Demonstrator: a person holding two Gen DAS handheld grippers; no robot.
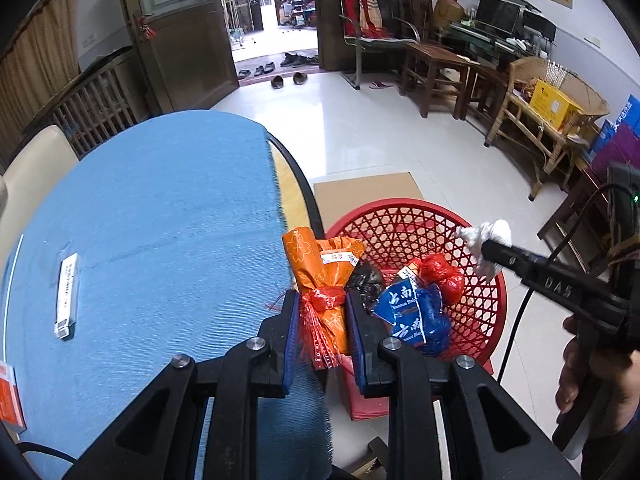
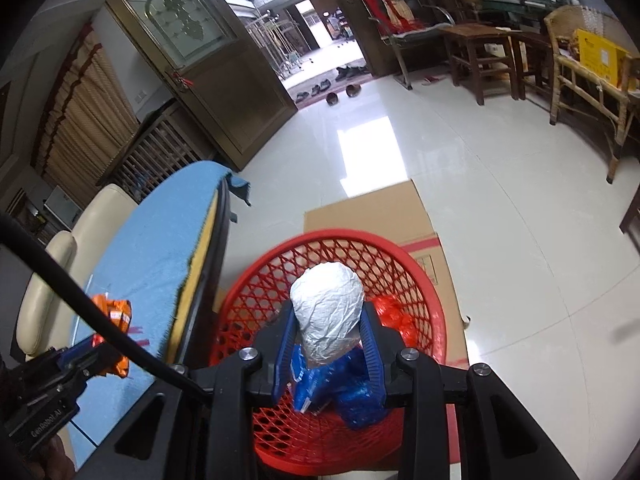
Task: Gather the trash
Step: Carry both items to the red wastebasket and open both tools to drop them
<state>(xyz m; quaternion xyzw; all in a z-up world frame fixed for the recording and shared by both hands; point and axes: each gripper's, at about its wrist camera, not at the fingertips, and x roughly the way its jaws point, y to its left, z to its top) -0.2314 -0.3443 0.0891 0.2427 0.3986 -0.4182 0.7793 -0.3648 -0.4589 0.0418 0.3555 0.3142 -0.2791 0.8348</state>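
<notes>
Red basket (image 2: 416, 280) sat below the right gripper (image 2: 326, 334), tilted down clutching a white wad (image 2: 326, 312); the left gripper (image 1: 322, 320) clamped an orange wrapper (image 1: 320, 276), and only its view showed a white packet (image 1: 66, 294) on the blue tablecloth (image 1: 160, 208).

The right tool (image 1: 486, 250) bears raised letters "DAS" on its black arm; the left tool (image 2: 96, 350) reads "GenRobot.AI" on its body — other print, on wrappers, stays too small or crumpled to read.

basket (image 1: 416, 220) on floor right of table (image 1: 160, 208); packets (image 1: 416, 316) in basket; cardboard (image 1: 364, 192) behind basket
</notes>
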